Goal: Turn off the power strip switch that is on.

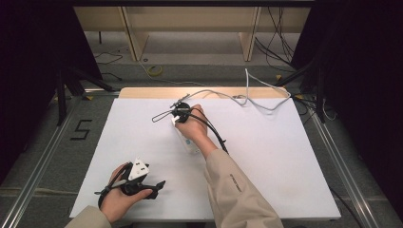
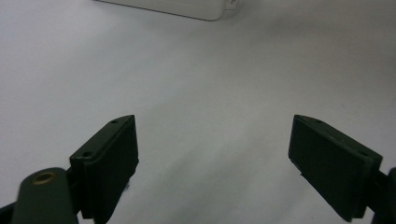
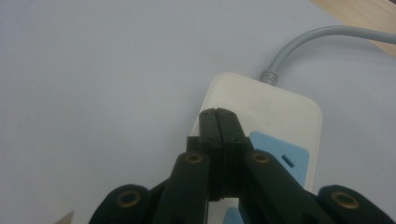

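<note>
A white power strip [image 1: 188,143] with blue socket faces lies mid-table, partly under the person's right hand. Its grey cable [image 1: 259,102] loops off toward the back right. My right gripper [image 1: 178,114] is shut, and its tips rest over the strip's far end. In the right gripper view the jaws [image 3: 218,115] are pressed together above the white end of the power strip [image 3: 275,109], beside a blue socket face, where the grey cable [image 3: 299,44] enters. Nothing shows between them. My left gripper [image 1: 158,185] lies low near the front left, open. Its pads [image 2: 109,158] stand wide apart over bare table, with an edge of the strip [image 2: 187,8] beyond.
A white sheet [image 1: 285,156] covers the table, and a wooden strip [image 1: 142,92] shows along its back edge. A thin black wire loop [image 1: 160,116] lies left of the right gripper. Cables and a tape mark "5" [image 1: 81,129] are on the floor around.
</note>
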Demonstrator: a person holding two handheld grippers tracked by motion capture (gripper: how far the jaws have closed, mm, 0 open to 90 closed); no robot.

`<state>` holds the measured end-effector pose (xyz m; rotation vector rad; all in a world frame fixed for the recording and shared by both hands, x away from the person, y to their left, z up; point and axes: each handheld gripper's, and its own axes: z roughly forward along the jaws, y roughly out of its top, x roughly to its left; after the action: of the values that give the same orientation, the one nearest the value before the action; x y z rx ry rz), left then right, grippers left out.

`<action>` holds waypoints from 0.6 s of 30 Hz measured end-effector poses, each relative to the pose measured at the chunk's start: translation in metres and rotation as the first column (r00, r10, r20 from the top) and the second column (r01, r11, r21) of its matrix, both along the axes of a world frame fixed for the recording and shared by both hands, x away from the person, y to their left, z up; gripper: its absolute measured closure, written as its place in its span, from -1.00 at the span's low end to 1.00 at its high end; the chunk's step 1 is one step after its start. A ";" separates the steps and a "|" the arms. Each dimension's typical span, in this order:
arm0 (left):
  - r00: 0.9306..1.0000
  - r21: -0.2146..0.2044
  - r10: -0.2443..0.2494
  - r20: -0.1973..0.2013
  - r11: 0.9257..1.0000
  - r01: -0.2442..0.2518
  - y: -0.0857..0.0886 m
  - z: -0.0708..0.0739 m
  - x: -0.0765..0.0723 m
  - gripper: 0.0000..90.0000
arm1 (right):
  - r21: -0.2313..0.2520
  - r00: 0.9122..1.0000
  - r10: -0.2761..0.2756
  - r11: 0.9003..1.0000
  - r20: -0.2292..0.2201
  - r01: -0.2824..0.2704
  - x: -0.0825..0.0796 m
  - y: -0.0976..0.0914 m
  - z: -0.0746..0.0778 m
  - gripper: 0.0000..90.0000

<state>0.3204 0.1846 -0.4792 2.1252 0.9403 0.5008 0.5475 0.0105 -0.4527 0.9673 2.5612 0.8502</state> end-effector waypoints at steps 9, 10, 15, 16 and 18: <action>1.000 -0.002 -0.001 -0.002 1.000 0.001 0.000 0.000 0.000 -0.65 | -0.005 1.000 -0.003 1.000 -0.001 0.003 0.000 0.001 0.000 1.00; 1.000 -0.003 0.001 -0.002 1.000 -0.001 -0.001 -0.001 0.000 -0.65 | -0.006 1.000 -0.008 1.000 -0.005 0.008 -0.001 0.001 0.000 1.00; 1.000 -0.003 0.002 -0.003 1.000 -0.002 -0.001 -0.001 0.000 -0.65 | 0.003 1.000 -0.013 1.000 -0.011 0.013 0.000 0.000 0.000 1.00; 1.000 -0.003 0.002 -0.003 1.000 -0.002 -0.001 -0.001 0.000 -0.65 | 0.002 1.000 -0.014 1.000 -0.010 0.014 0.000 0.000 -0.001 1.00; 1.000 -0.003 0.003 -0.003 1.000 -0.003 -0.001 -0.001 0.000 -0.65 | -0.001 1.000 -0.019 1.000 -0.012 0.019 0.000 0.001 -0.001 1.00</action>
<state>0.3203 0.1836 -0.4799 2.1231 0.9453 0.4972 0.5470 0.0116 -0.4540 0.9978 2.5576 0.8409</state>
